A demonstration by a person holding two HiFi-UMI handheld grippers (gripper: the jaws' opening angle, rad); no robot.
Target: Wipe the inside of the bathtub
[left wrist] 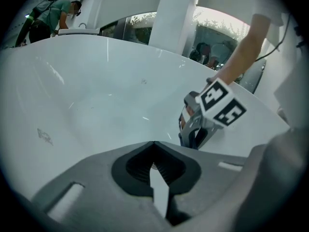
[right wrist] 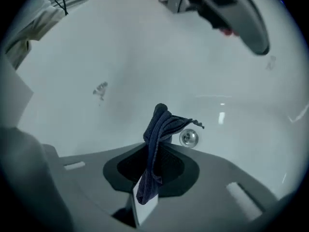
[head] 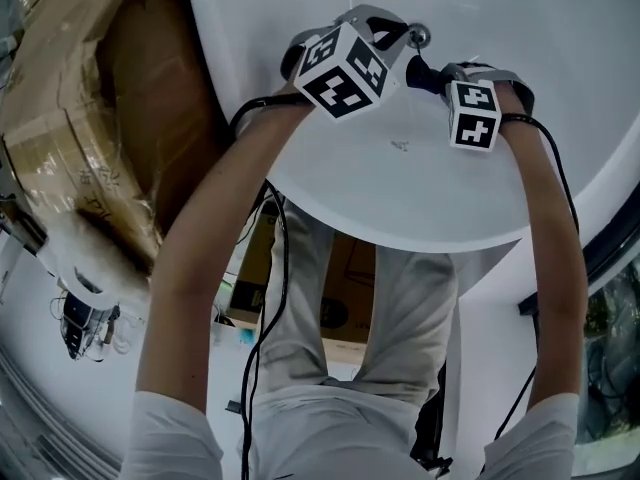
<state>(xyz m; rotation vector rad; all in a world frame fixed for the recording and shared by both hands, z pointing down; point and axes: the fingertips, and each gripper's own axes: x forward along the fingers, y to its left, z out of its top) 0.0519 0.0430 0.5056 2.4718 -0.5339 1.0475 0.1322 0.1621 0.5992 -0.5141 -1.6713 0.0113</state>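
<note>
Cardboard (head: 100, 118) fills the left of the head view, and neither gripper view shows it. Right of it the white bathtub (head: 420, 188) curves under both arms. The left gripper (head: 388, 28) reaches farthest into the tub, with the right gripper (head: 432, 73) just beside it.

Only the left gripper view shows how the left gripper (left wrist: 154, 166) stands: jaws together, nothing between them. The tub's inner wall lies ahead, and a person in green (left wrist: 53, 13) bends over beyond the far rim.

Only the right gripper view shows the cloth (right wrist: 161, 127) plainly. It is a dark blue strip clamped between the jaws of the right gripper (right wrist: 157, 156), its bunched end standing out past the tips. Just right of that end, low in the tub, sits the round metal drain (right wrist: 188, 137). Whether cloth and drain touch cannot be told. A small grey smudge (right wrist: 100, 90) marks the tub well left of the jaws.
</note>
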